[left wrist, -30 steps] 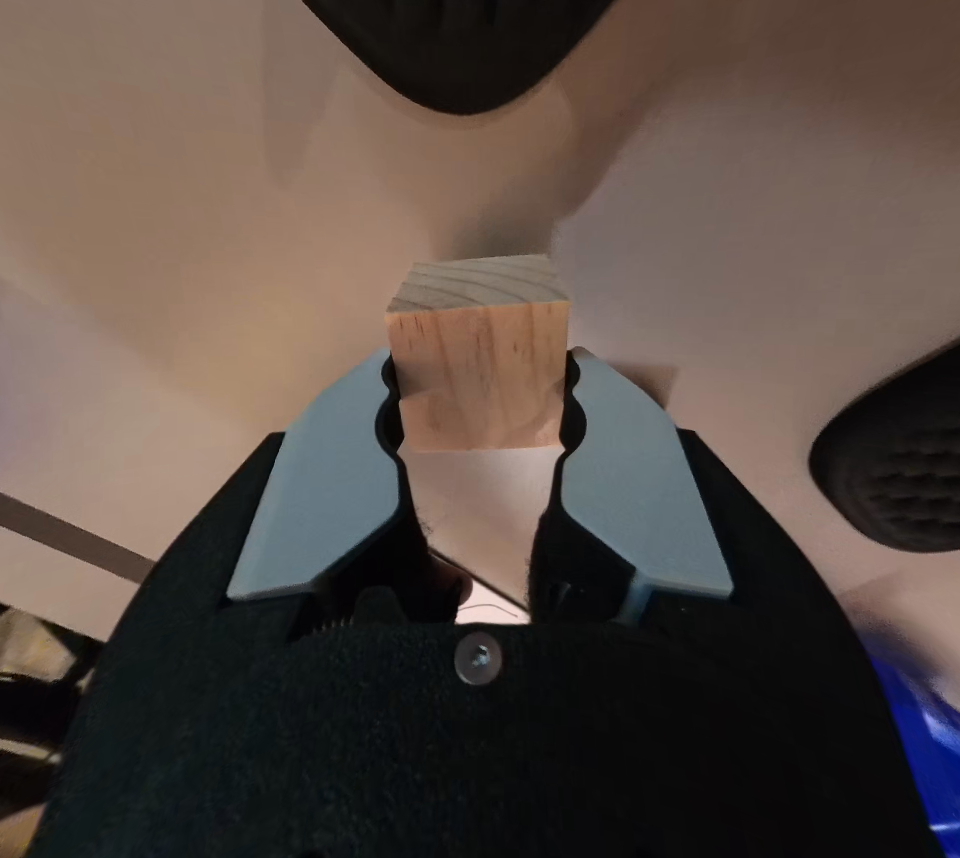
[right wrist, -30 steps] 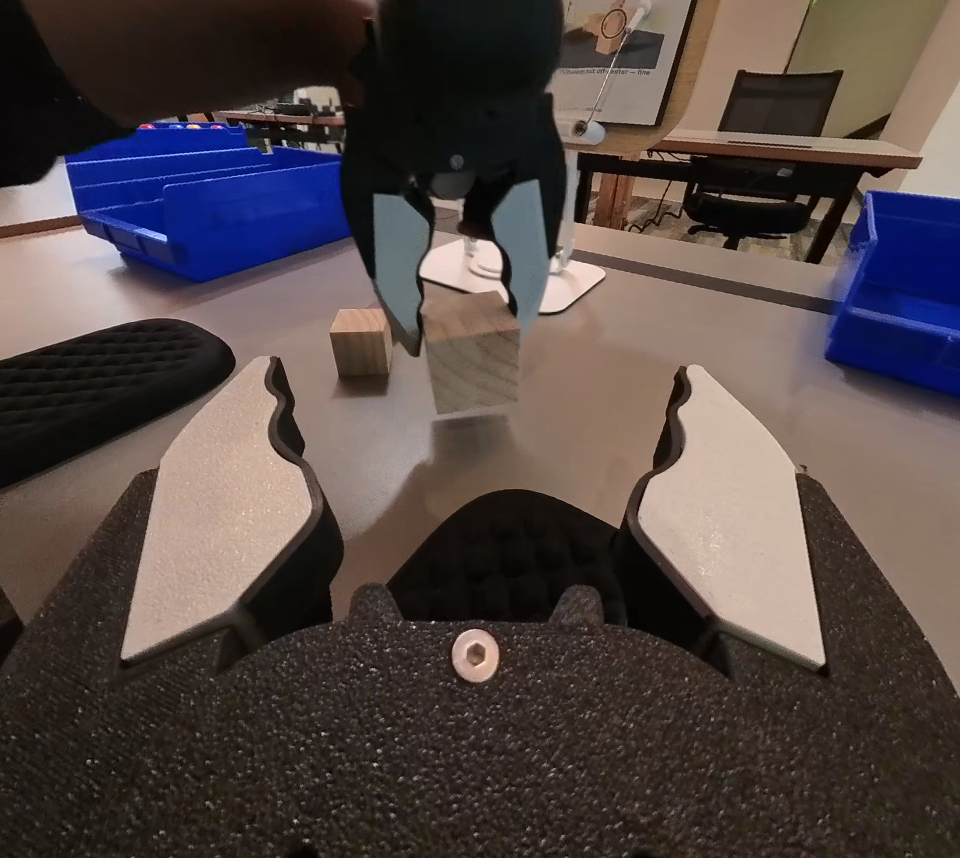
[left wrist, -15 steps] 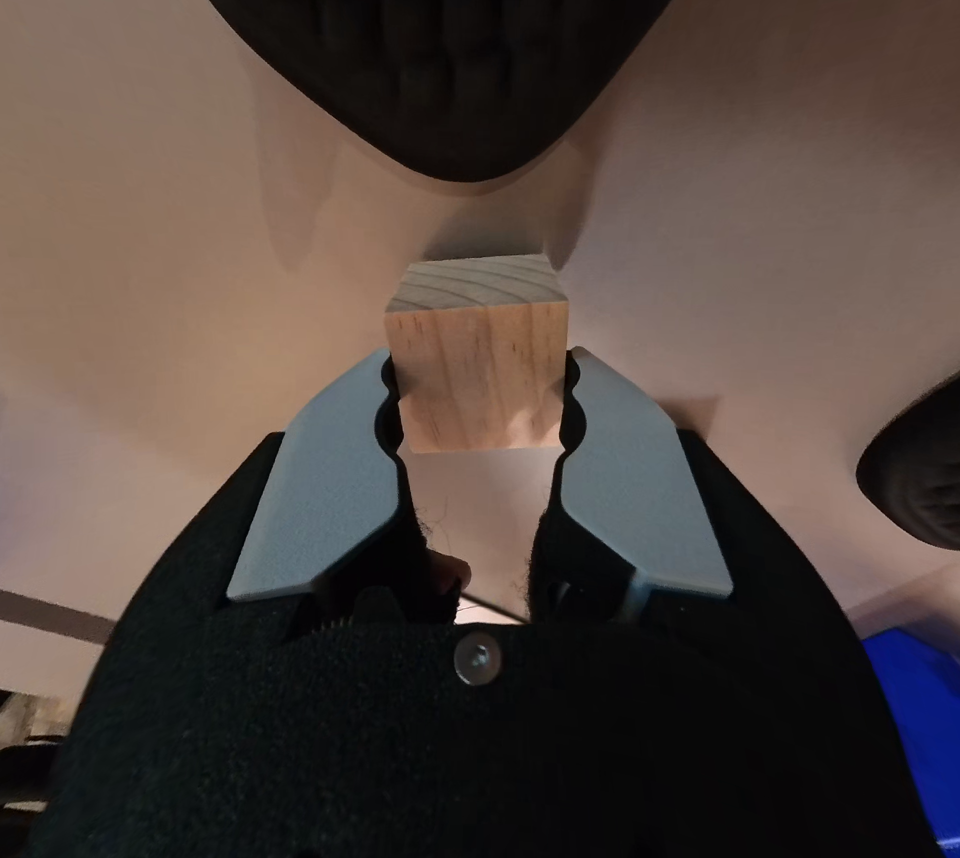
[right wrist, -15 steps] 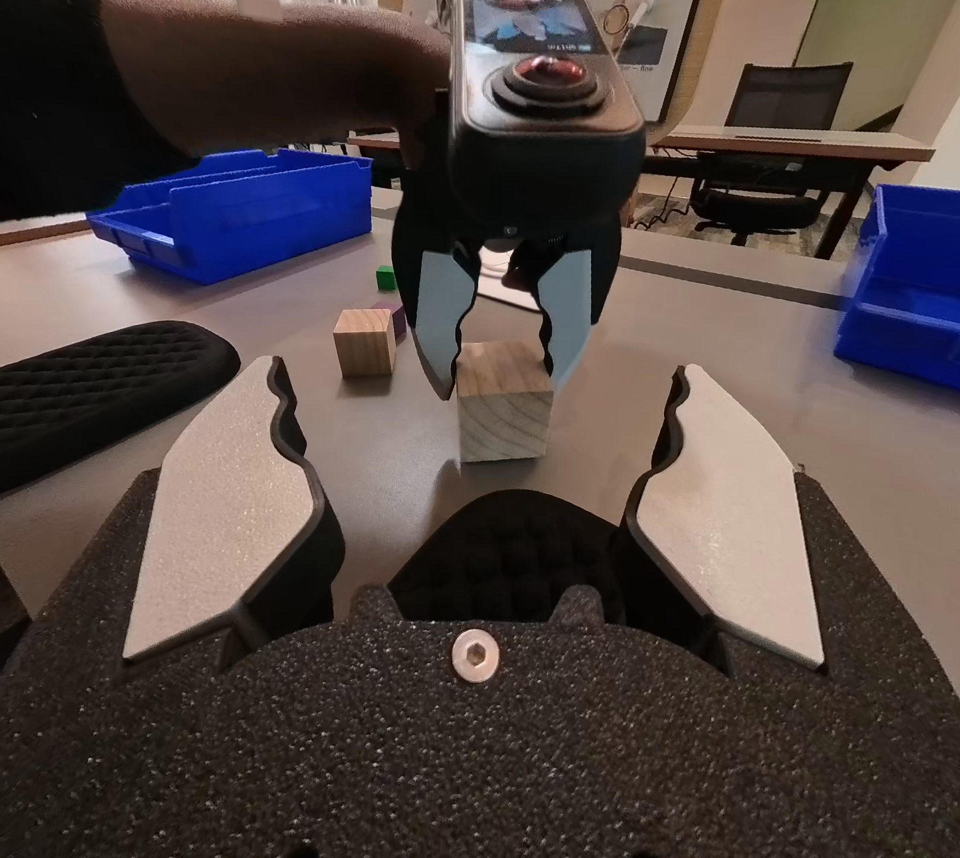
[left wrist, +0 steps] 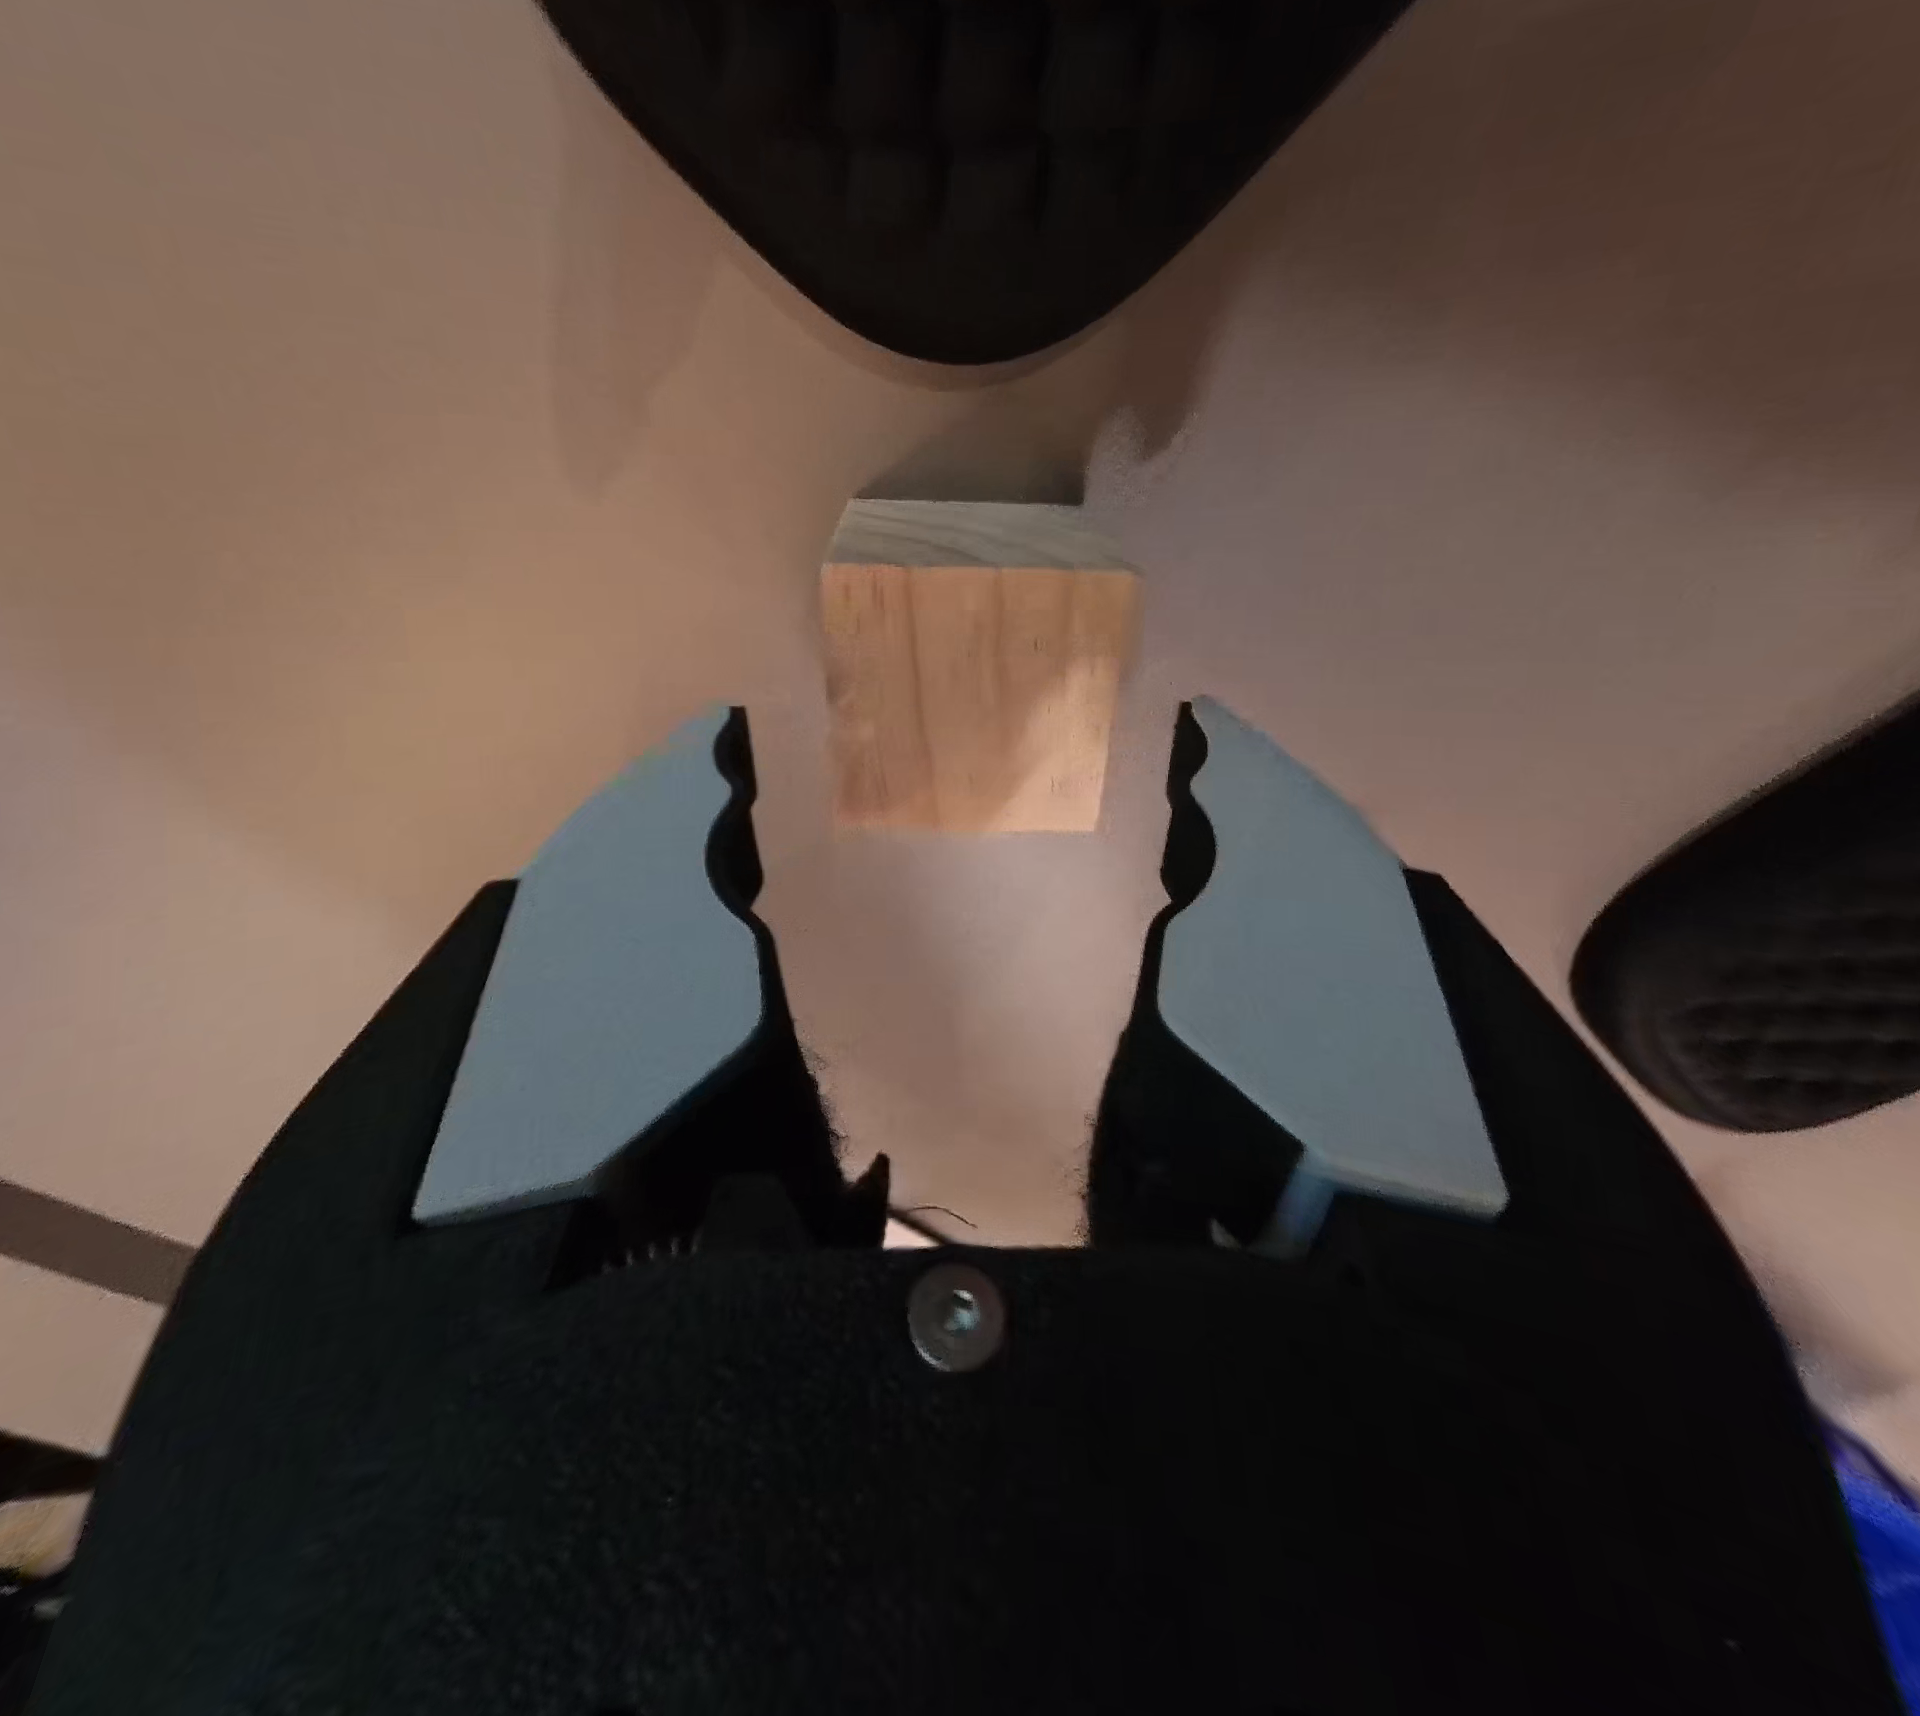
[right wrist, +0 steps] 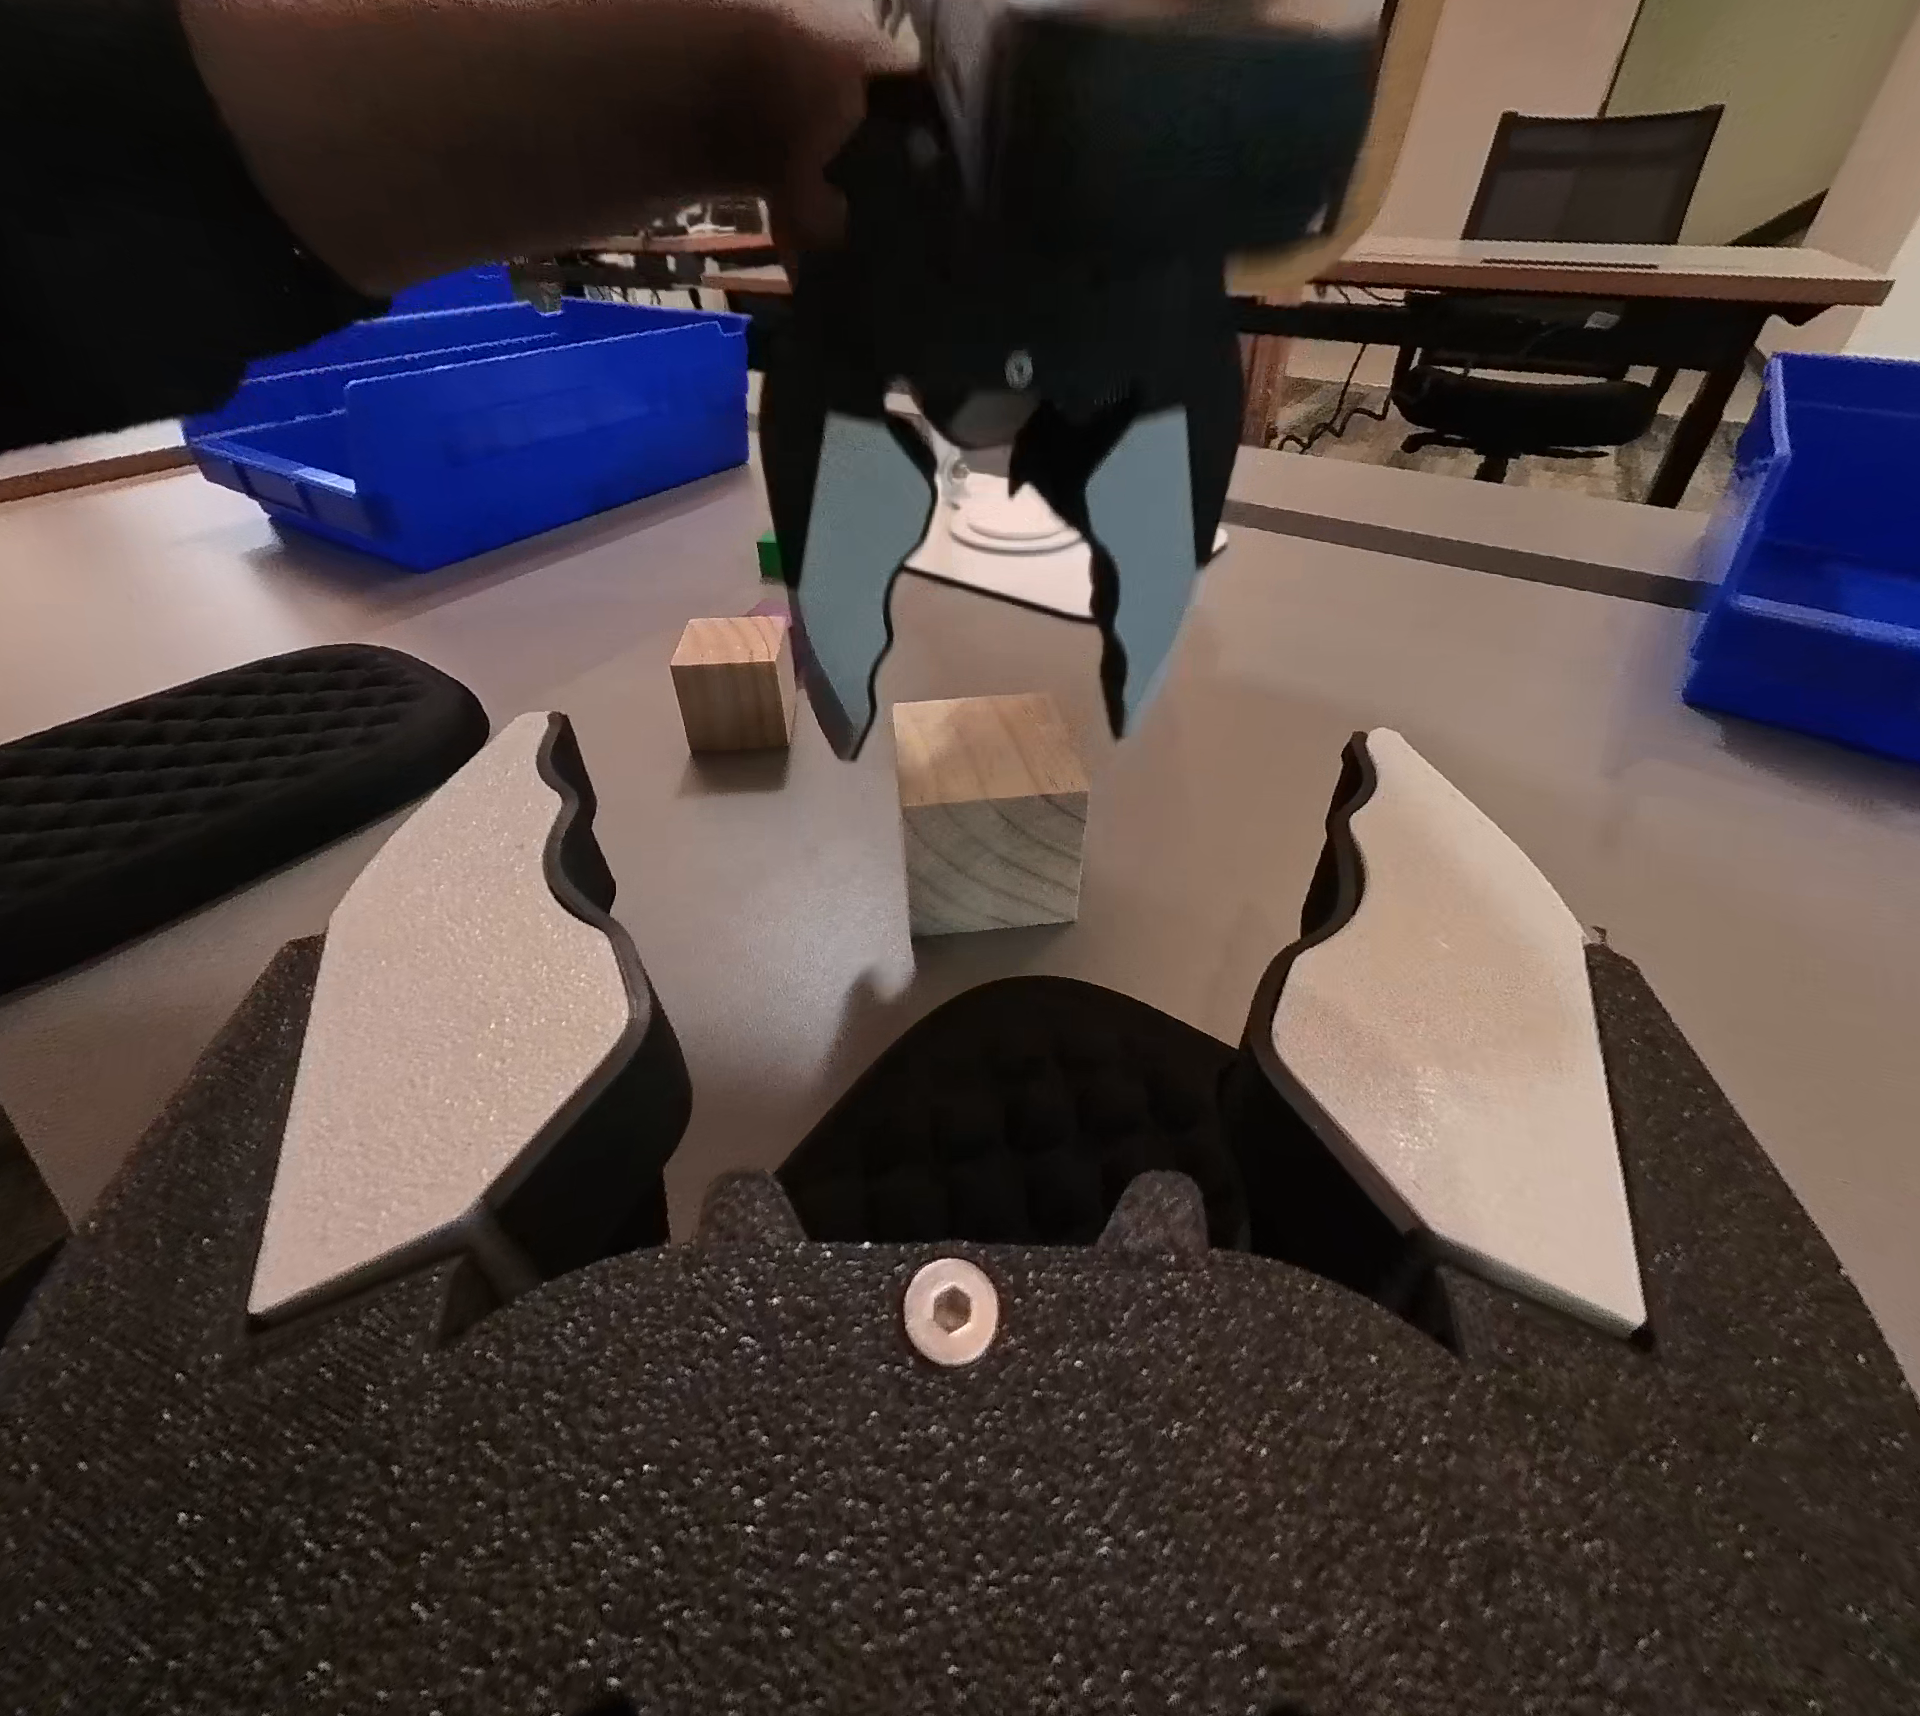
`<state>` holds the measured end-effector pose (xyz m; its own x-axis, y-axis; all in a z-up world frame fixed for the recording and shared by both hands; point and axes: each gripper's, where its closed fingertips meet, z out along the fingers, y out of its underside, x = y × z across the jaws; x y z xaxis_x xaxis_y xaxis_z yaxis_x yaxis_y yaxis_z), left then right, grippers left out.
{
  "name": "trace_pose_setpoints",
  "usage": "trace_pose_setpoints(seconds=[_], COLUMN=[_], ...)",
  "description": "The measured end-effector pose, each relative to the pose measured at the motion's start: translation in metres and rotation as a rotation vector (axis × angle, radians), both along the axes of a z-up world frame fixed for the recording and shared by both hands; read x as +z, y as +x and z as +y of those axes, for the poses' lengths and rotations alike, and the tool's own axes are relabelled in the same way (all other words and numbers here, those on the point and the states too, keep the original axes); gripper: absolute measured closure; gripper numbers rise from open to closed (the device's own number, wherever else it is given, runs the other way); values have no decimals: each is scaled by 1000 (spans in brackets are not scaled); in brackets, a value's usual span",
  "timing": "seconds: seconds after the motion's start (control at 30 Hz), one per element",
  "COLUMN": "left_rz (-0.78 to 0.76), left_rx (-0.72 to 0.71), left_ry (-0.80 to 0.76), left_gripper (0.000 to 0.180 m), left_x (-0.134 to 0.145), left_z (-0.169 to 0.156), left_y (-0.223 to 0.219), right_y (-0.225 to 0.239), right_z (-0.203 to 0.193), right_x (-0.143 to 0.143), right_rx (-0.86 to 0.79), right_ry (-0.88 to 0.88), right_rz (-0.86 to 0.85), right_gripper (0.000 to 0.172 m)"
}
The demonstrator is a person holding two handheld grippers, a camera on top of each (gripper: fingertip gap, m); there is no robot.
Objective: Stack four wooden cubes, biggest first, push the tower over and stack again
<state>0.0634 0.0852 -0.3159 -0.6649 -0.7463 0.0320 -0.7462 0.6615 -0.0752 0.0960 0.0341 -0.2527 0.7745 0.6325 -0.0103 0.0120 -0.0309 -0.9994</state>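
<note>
A large wooden cube (left wrist: 971,710) stands on the grey table (left wrist: 312,419), and it also shows in the right wrist view (right wrist: 989,819). My left gripper (left wrist: 961,773) is open just above it, with a clear gap between each blue-grey pad and the cube's sides. In the right wrist view the left gripper (right wrist: 987,721) hangs point-down over the cube, held by a person's hand (right wrist: 520,108). My right gripper (right wrist: 951,793) is open wide and empty, low over the table, with the cube standing just beyond its fingertips.
A smaller wooden cube (right wrist: 732,679) stands left of the large one, with a purple block (right wrist: 774,617) and a green block (right wrist: 769,552) behind it. Black textured pads (right wrist: 208,773) (left wrist: 956,56) lie on the table. Blue bins (right wrist: 478,409) (right wrist: 1818,565) stand at left and right. Tip to tip, the grippers are about 10 cm apart.
My left gripper set the large cube down on the table, then opened and let go of it. It has lifted slightly. My right gripper has stayed open and nearly still.
</note>
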Motion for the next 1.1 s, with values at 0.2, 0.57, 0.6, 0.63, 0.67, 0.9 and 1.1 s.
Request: trace_pose_setpoints(seconds=[0.2, 0.57, 0.6, 0.63, 0.67, 0.9, 1.1], left_rz=[-154, -44, -42, -41, -41, -44, -55], left_rx=[69, 26, 18, 11, 6, -5, -11], left_ry=[4, 156, 163, 172, 173, 155, 131], left_gripper=[90, 108, 111, 114, 117, 129, 135], left_x=[38, -4, -5, -6, -8, -16, -21], left_z=[-3, 1, 2, 4, 5, 8, 6], left_y=[-28, -122, -123, -123, -124, -127, -126], right_y=[0, -2, -2, -2, -2, -1, 0], right_z=[0, -1, -1, -1, -1, -1, 0], right_x=[0, -1, -1, -1, -1, 0, 0], right_rx=[1, 5, 6, 6, 6, 1, -6], right_ry=[5, 3, 2, 3, 4, 9, 8], right_rz=[0, -19, -19, -17, -15, -8, -5], right_gripper=[42, 44, 44, 44, 44, 45, 45])
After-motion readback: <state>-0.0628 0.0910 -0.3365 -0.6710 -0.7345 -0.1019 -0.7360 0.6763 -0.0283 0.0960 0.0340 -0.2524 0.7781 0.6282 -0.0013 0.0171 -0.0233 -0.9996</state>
